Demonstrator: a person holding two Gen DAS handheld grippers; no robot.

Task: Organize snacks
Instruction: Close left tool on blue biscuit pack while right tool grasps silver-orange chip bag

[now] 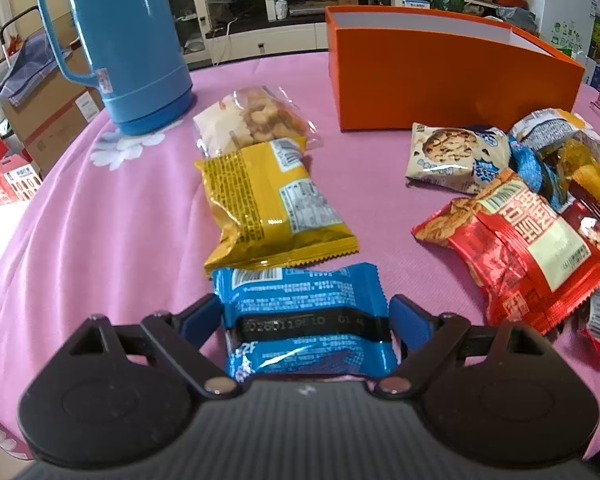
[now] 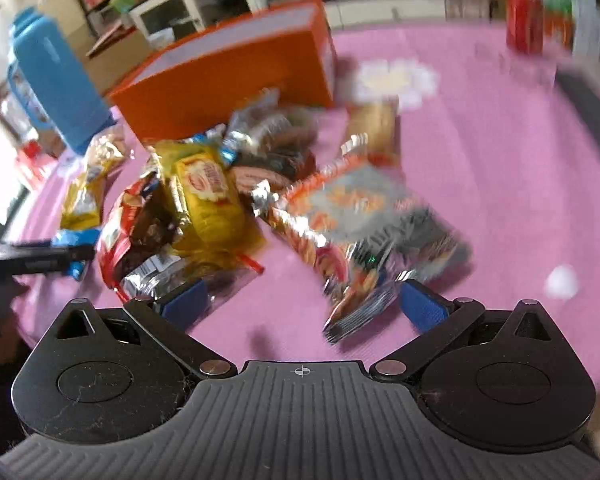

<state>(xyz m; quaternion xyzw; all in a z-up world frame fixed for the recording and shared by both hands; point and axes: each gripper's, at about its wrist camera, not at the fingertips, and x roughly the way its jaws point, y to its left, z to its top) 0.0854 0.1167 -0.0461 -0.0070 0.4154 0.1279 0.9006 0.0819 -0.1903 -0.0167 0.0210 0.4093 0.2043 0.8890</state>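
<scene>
A: Where does the left hand-held gripper (image 1: 306,316) stand?
B: Low over the bench (image 1: 100,240), which wears a pink cloth. A blue snack packet (image 1: 304,312) lies between its blue pads (image 1: 406,318). The left pad touches the packet's edge; on the right a thin gap seems to show, so the jaws stand spread wide around it and I cannot call it a firm pinch.
A: What lies beyond it?
B: A yellow packet (image 1: 272,208) just past the blue one, then a clear bag of nuts (image 1: 256,120). An orange box (image 1: 452,88) stands open further back, a blue jug (image 1: 116,40) to its left. A cookie packet (image 1: 456,158) and a red packet (image 1: 528,256) belong to a heap on the right.
A: And the right hand-held gripper (image 2: 306,306)?
B: Spread, nothing pinched. Its view is blurred. A silver and orange packet (image 2: 360,224) lies near its right pad, and the heap of snacks (image 2: 188,208) sits ahead to the left, in front of the orange box.
</scene>
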